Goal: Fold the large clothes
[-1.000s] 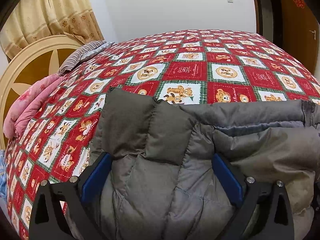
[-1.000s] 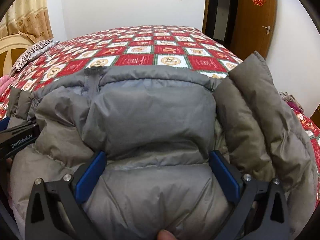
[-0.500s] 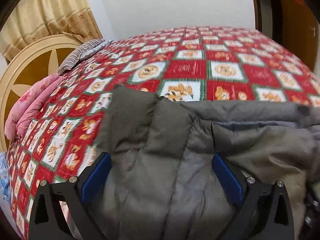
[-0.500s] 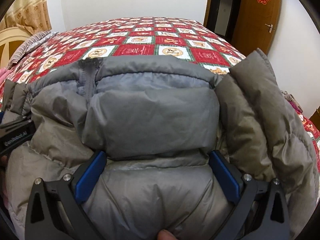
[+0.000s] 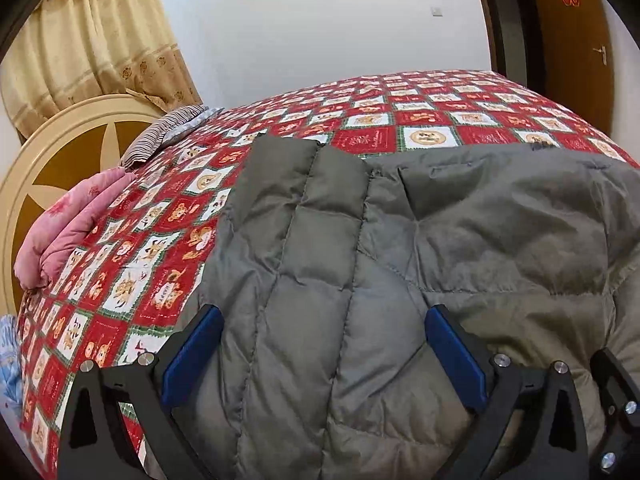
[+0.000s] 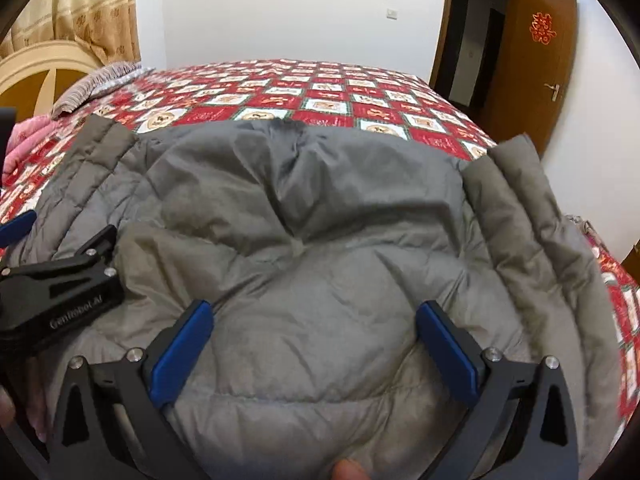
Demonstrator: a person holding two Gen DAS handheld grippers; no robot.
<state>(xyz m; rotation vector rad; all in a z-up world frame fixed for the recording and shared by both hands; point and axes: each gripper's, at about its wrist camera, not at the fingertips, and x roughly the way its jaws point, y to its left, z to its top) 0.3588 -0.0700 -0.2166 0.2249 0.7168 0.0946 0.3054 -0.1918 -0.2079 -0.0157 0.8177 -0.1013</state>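
The grey puffer jacket now lies flatter, both grippers' fingers spread wide over it.

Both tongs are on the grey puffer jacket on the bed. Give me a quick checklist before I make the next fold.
1. Left tongs wide apart with jacket bulk between the pads: ok; a firm pinch: cannot tell.
2. Right tongs likewise spread around the grey jacket: ok; grip strength: cannot tell.
3. The two tongs apart, not touching: ok, though the left one sits close beside the right.
4. Bedspread beyond the jacket free for laying the fold: ok.
5. Pink bedding and striped pillow off to the side, clear of the jacket: ok.
6. Right sleeve tucked flat: not ok, it stands up in a ridge.
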